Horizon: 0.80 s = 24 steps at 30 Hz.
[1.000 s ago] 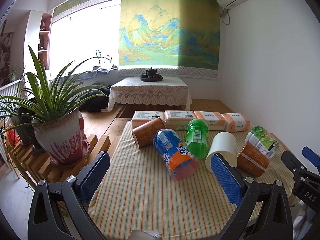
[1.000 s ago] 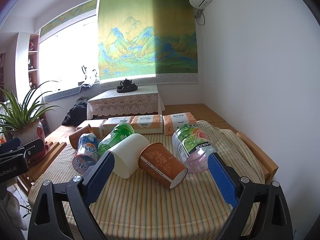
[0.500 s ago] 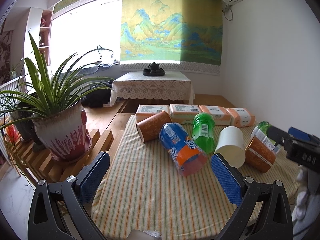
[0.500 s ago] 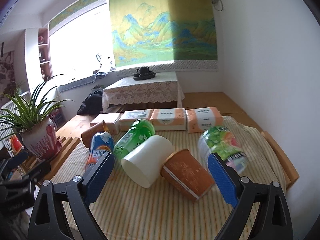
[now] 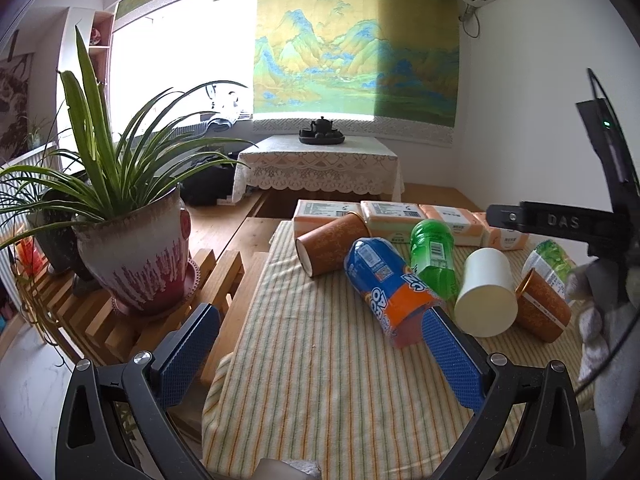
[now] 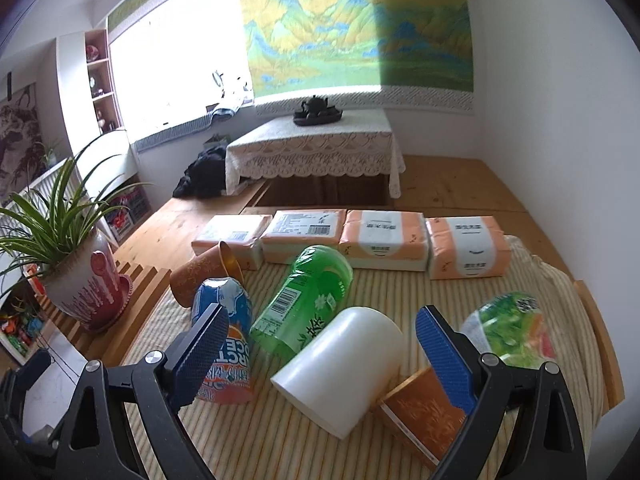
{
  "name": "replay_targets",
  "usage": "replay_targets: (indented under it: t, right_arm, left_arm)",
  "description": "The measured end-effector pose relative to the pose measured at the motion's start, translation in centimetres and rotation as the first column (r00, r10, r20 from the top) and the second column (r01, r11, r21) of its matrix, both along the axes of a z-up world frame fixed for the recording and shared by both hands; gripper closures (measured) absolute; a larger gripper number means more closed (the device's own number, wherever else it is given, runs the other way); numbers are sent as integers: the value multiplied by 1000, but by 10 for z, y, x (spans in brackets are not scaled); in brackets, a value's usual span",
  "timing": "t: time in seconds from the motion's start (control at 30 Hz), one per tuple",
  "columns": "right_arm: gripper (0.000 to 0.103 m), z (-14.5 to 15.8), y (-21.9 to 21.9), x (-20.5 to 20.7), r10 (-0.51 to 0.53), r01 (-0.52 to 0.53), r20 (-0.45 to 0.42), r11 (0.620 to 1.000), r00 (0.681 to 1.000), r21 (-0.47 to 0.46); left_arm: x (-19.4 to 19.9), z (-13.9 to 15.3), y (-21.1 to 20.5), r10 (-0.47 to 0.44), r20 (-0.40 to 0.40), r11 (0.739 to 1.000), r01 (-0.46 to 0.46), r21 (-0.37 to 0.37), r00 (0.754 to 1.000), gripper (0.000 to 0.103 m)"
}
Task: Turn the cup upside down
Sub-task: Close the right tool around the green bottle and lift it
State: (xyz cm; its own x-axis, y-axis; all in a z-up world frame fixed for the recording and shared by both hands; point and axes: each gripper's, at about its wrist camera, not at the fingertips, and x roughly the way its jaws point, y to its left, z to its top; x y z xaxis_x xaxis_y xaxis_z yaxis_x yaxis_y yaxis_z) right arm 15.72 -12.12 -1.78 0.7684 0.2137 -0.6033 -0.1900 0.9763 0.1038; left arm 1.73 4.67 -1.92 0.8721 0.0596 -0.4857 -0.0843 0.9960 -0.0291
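Several cups lie on their sides on the striped tablecloth (image 5: 320, 380). A plain white cup (image 6: 344, 368) (image 5: 486, 296) rests in the middle, its mouth turned toward me. My right gripper (image 6: 324, 344) hangs open just above and in front of it, fingers spread to either side without touching. A brown patterned cup (image 6: 424, 412) (image 5: 542, 308) lies beside the white one, partly behind my right finger. Another brown cup (image 5: 330, 246) (image 6: 200, 270) lies at the far left. My left gripper (image 5: 316, 352) is open over bare cloth, holding nothing.
A blue-orange cup (image 5: 384, 284), a green cup (image 6: 306, 300) and a green floral cup (image 6: 512, 328) also lie on the cloth. Tissue packs (image 6: 384, 240) line the far edge. A potted plant (image 5: 132, 256) stands on a slatted wooden stand at the left.
My right gripper has moved forward and down toward the white cup, which now sits between its fingers in view. The left gripper has drifted slightly; the cups have not moved.
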Motion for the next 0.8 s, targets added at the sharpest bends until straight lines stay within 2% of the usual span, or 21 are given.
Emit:
replay_targets:
  t: [0.4,0.6,0.8]
  right_arm:
    - [11,-12,22,72,55,-56,-201,998,978,0]
    - [11,-25,27,106,60,-54,-335,998,940,26]
    - [11,-47,28,133,42,-28,-456,999,889,37]
  left_arm:
    - [3,-3,17,27,-11,1000,-27,-4,1000,1]
    - [8,-2,26,25,-24,1000,-25,4,999,1]
    - [14,-2,30,26,-37,1000,-25,16,999,1]
